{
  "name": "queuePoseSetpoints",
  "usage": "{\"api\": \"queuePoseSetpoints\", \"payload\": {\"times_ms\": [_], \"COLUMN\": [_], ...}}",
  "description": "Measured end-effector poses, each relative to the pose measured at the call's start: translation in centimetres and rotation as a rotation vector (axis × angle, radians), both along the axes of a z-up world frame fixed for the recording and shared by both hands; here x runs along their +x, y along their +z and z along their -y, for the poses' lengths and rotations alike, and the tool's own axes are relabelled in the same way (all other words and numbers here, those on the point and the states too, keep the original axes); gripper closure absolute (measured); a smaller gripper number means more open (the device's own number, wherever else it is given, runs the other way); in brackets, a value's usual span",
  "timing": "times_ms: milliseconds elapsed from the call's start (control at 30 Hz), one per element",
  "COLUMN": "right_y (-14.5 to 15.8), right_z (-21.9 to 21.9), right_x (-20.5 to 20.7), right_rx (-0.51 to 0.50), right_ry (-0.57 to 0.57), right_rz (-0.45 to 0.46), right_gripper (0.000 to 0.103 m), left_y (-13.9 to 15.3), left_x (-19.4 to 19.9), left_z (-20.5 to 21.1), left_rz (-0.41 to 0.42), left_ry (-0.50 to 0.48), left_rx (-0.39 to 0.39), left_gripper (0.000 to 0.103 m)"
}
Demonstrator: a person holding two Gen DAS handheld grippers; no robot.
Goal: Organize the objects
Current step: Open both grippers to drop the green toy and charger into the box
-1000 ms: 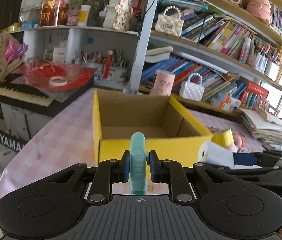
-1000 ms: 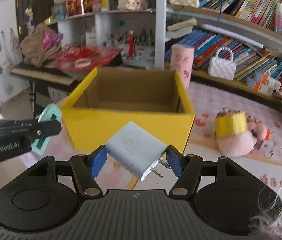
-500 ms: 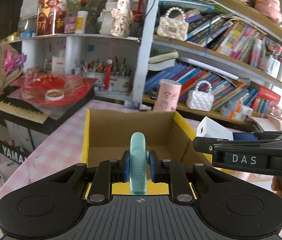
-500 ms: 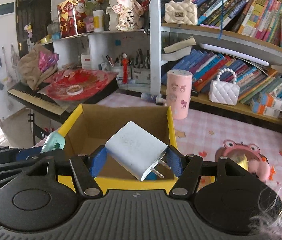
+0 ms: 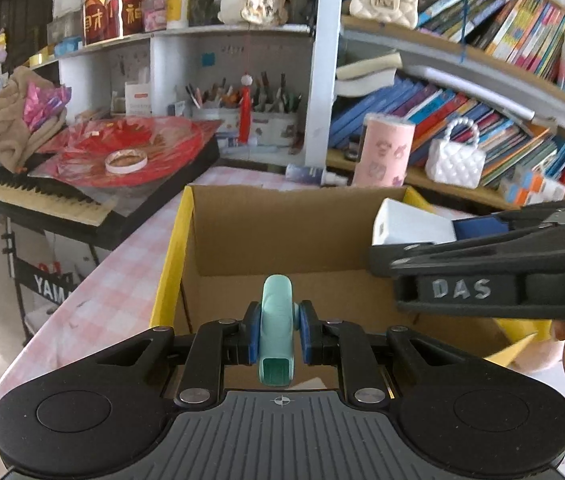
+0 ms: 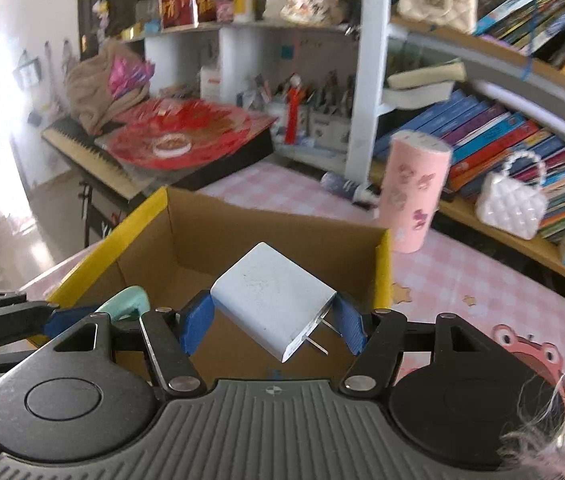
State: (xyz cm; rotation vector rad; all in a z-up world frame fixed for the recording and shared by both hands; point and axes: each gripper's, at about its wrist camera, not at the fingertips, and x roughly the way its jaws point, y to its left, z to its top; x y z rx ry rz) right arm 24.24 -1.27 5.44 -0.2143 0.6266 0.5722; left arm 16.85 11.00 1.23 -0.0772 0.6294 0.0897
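Note:
An open yellow cardboard box (image 5: 170,280) stands on the pink checked table; it also shows in the right wrist view (image 6: 138,220). My left gripper (image 5: 277,334) is shut on a small teal clip-like object (image 5: 277,320) and holds it over the box's near side. My right gripper (image 6: 272,322) is shut on a white plug charger (image 6: 270,300), prongs pointing right, above the box opening. In the left wrist view the right gripper (image 5: 418,236) and charger (image 5: 406,224) hang over the box's right side.
A pink cup (image 6: 414,196) and a white bead-handled purse (image 6: 512,204) stand behind the box. A pink frog plush (image 6: 522,356) lies at right. A keyboard with red wrapping (image 5: 122,152) is at left. Bookshelves fill the back.
Both grippers have moved up and forward from in front of the box to above its opening, each still holding its object.

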Motion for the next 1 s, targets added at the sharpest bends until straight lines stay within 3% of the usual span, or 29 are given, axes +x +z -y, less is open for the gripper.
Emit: {"api": "queuePoseSetpoints", "payload": {"times_ms": [267, 533, 800, 1000], "right_y": [-3.1, -4.6, -5.7, -5.4], "right_z": [-2.8, -5.4, -5.6, -5.3], "right_x": [3.6, 6.0, 8.0, 7.9], "right_rx": [-0.096, -0.199, -0.192, -0.155], "right_ry": [0.090, 0.213, 0.195, 0.206], "right_rz": [-0.100, -0.193, -0.352, -0.361], "right_gripper": [0.040, 0.040, 0.040, 0.040], "left_y": [-2.1, -2.7, -2.6, -1.8], "left_x": [2.3, 3.3, 2.7, 0.9], "left_z": [0.2, -0.1, 0.0, -0.1], "left_rz": [-0.106, -0.159, -0.126, -0.068], "left_ry": [0.010, 0.022, 0.044, 0.051], "left_rx": [0.038, 0.015, 0.001, -0.025], "left_gripper": [0.086, 0.085, 0.085, 0.082]}}
